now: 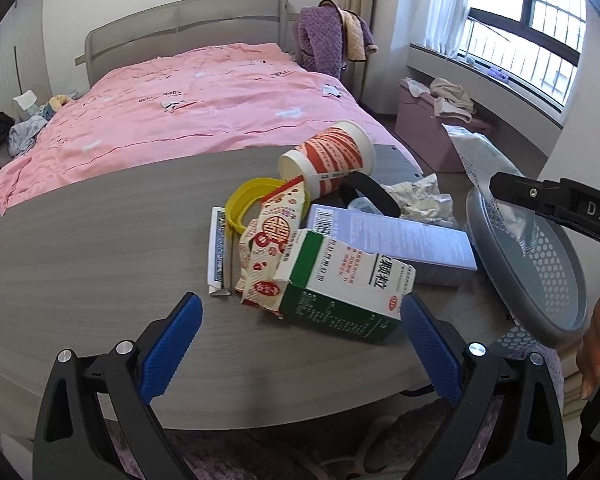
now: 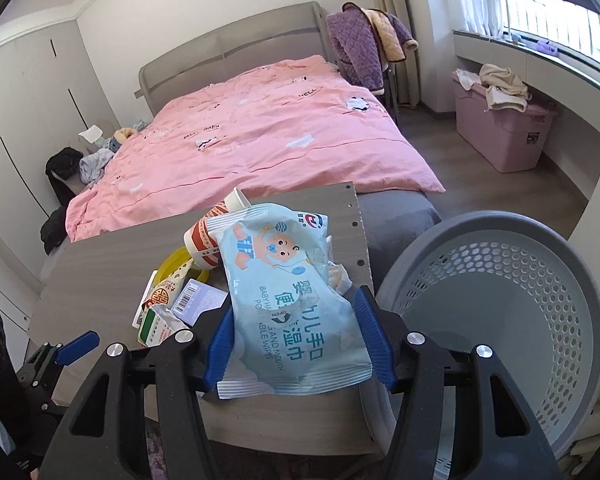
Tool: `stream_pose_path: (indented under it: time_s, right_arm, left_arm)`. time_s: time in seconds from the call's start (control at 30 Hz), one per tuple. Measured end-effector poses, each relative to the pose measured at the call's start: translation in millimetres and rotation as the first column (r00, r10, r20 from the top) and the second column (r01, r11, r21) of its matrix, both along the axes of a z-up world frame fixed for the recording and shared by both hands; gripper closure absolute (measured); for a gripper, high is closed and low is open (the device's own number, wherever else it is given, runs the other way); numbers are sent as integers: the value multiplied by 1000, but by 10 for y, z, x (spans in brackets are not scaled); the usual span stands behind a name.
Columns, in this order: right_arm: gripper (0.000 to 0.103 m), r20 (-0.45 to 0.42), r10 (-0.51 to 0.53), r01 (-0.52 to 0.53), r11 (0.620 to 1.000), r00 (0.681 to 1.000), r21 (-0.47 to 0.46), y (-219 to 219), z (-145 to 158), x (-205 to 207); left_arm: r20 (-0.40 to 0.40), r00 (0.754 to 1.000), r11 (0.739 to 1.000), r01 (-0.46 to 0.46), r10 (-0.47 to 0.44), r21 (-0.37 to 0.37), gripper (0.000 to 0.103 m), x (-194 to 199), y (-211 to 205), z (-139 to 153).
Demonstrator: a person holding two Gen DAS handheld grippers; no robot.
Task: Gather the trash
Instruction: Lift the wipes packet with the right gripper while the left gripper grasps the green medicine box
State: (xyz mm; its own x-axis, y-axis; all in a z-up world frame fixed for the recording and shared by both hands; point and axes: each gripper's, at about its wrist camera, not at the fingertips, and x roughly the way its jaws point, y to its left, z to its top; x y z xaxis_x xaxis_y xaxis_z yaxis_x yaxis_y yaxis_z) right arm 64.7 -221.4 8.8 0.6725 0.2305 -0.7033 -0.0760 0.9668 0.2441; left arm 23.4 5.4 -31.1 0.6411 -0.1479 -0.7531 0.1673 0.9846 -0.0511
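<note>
My right gripper (image 2: pixel 296 332) is shut on a light blue baby wipes packet (image 2: pixel 288 296) and holds it above the table's right end, beside the grey perforated trash basket (image 2: pixel 500 320). In the left wrist view the packet (image 1: pixel 476 152) hangs over the basket (image 1: pixel 540 264). My left gripper (image 1: pixel 300 340) is open and empty, just in front of a green and white medicine box (image 1: pixel 340 292). Around it lie a red and white snack wrapper (image 1: pixel 272 244), a pale purple box (image 1: pixel 396 240), a tipped paper cup (image 1: pixel 328 156), a yellow lid (image 1: pixel 248 200) and crumpled paper (image 1: pixel 420 200).
The grey wood table (image 1: pixel 100 248) stands at the foot of a bed with a pink cover (image 1: pixel 204 104). A pink storage bin (image 2: pixel 504 128) with clothes sits by the window. A chair draped with a purple robe (image 2: pixel 356 48) stands beside the bed.
</note>
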Motion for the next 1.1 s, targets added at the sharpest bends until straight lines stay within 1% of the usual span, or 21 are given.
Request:
stream_pose_path:
  time_s: [0.13, 0.23, 0.37, 0.53, 0.6, 0.8, 1.1]
  right_arm:
    - [47, 8, -26, 26, 1000, 1000, 17, -112, 7, -197]
    - [47, 3, -37, 37, 999, 999, 27, -180, -15, -293]
    - [47, -2, -44, 44, 998, 999, 41, -242, -46, -371]
    - [47, 2, -43, 43, 997, 999, 63, -275, -50, -421]
    - [47, 1, -41, 41, 997, 999, 69, -283, -52, -417]
    - [47, -10, -35, 36, 996, 999, 78, -305, -97, -401]
    - [47, -18, -25, 26, 996, 1000, 83, -286, -138, -384]
  left_arm:
    - [-6, 998, 998, 55, -55, 10, 8, -12, -147, -82]
    - [-13, 997, 997, 74, -74, 12, 8, 15, -195, -125]
    - [-14, 997, 997, 79, -79, 17, 8, 49, -247, -177]
    - [-21, 996, 995, 83, -81, 60, 8, 105, -317, -250]
    - [-31, 996, 994, 85, -83, 65, 8, 146, -330, -282]
    - [-43, 996, 995, 78, -75, 63, 8, 237, -355, -359]
    - [-41, 997, 997, 70, -70, 7, 9, 286, -294, -377]
